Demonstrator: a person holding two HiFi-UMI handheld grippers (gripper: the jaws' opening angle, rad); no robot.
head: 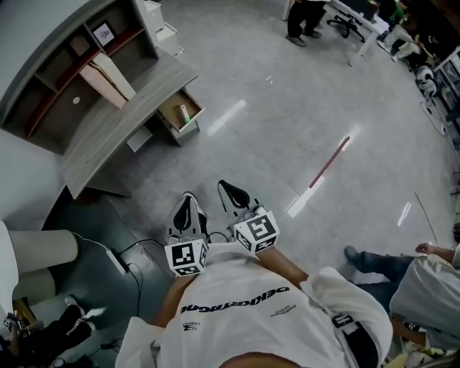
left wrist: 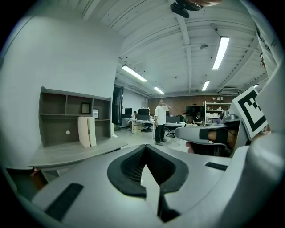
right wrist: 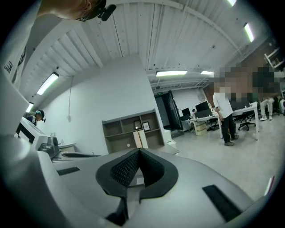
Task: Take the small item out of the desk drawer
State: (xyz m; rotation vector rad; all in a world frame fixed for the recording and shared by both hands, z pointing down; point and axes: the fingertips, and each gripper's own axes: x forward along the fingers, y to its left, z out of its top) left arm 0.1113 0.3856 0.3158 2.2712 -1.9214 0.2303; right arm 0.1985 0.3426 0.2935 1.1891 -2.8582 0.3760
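Observation:
A grey curved desk with a shelf unit stands at the upper left of the head view. Its drawer is pulled open over the floor. A small green and white item lies inside it. My left gripper and right gripper are held side by side close to my chest, well short of the drawer and pointing toward it. Both are shut with nothing between the jaws. The desk lies ahead in the left gripper view. In the right gripper view the shelf unit stands ahead.
A power strip with a cable lies on the floor left of my feet. A thin reddish rod lies on the floor to the right. A person sits at the lower right, another person stands far off by office desks.

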